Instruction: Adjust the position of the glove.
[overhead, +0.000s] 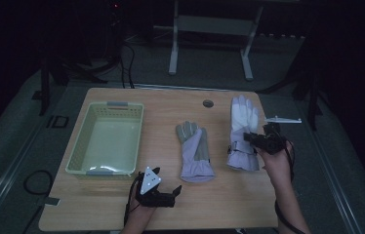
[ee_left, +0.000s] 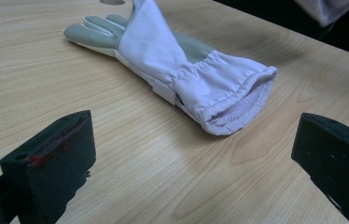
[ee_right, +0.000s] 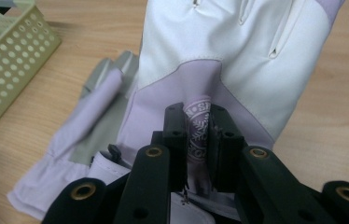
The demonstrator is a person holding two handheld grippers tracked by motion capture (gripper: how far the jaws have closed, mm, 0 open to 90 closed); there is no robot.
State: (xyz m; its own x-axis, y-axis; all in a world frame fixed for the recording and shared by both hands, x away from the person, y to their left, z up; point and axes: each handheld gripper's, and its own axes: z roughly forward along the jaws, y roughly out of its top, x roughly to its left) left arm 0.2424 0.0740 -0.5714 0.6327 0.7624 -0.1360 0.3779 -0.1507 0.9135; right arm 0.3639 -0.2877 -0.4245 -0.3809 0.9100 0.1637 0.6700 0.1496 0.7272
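The right gripper (ee_right: 197, 154) is clamped on a pinched fold of the pale glove (ee_right: 238, 56) near its wrist, a soft, light, floppy thing best held there, its long axis running away from the jaws, fingers pointing to the table's (overhead: 219, 195) far edge.

The left gripper (ee_left: 191, 158) is hovering low over the wooden table (ee_left: 32, 70), its two black jaws standing wide apart with nothing between them. Ahead, a lavender-and-grey glove (ee_left: 172, 70) is lying flat, its elasticated cuff opening facing the jaws, its fingers pointing away.
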